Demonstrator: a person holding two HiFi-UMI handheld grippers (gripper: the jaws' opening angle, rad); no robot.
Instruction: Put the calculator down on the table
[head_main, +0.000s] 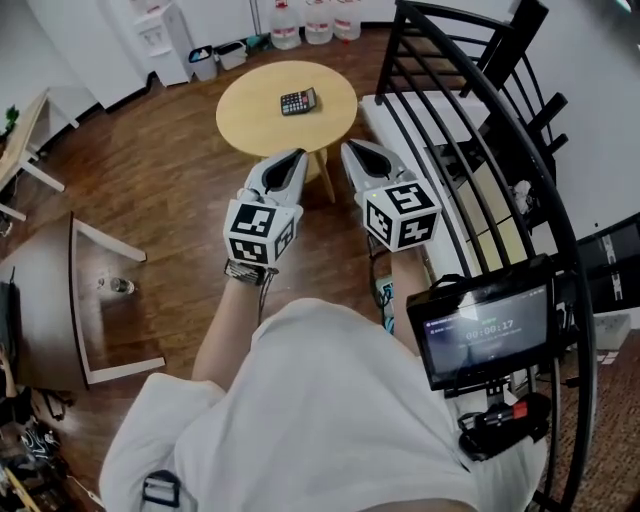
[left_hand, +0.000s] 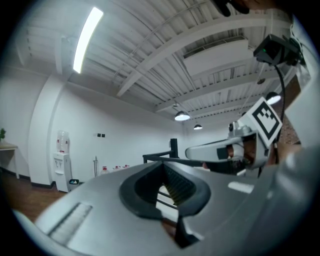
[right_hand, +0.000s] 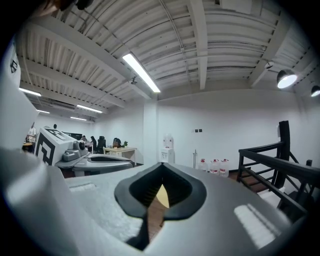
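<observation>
Fingers pressed together on both the left gripper (head_main: 293, 160) and right gripper (head_main: 356, 152), nothing in either. Both are held level, side by side, short of the table's (head_main: 245, 125) near edge. The calculator (head_main: 298, 101) lies flat near the table's middle, clear of every edge. Looks like the put-down is done. If so, the next move is just backing off, no grasp needed. Neither gripper view shows the calculator. Its face is too small to read. The grippers cover the table's near edge.
</observation>
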